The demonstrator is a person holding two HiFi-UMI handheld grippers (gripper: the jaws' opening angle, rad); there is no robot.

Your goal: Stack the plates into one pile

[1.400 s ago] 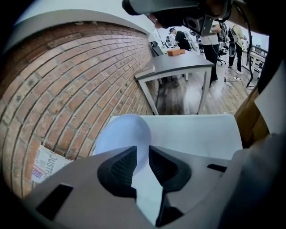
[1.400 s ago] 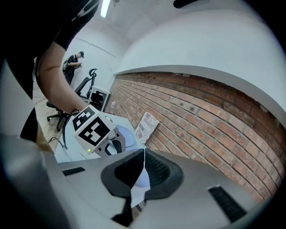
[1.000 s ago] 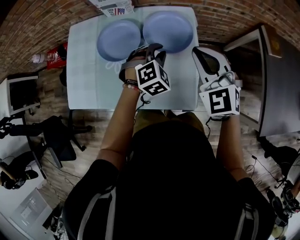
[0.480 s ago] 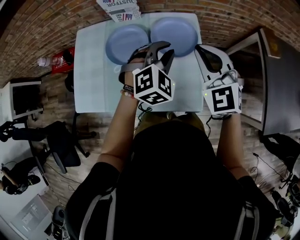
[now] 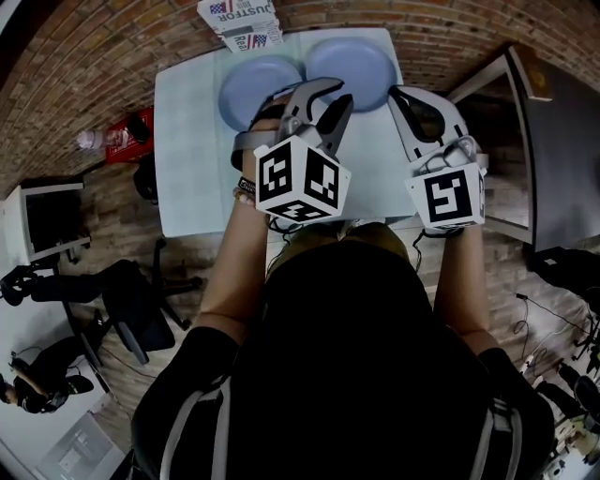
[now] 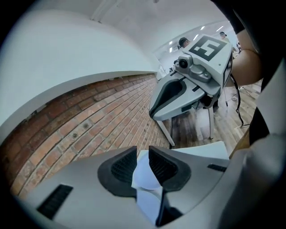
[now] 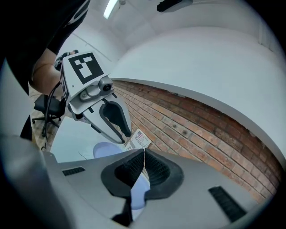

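Hovering aloft, left tongs (image 5: pixel 342 92) parted, right tongs (image 5: pixel 393 94) closed

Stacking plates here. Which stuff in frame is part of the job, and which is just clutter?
Job:
left blue plate and right blue plate, side by side on the table
left gripper, open, empty
right gripper, shut, empty

Lying about:
printed box at the table's far edge
red item on the floor
office chair

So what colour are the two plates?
Both round plates are pale blue; head view shows it best.
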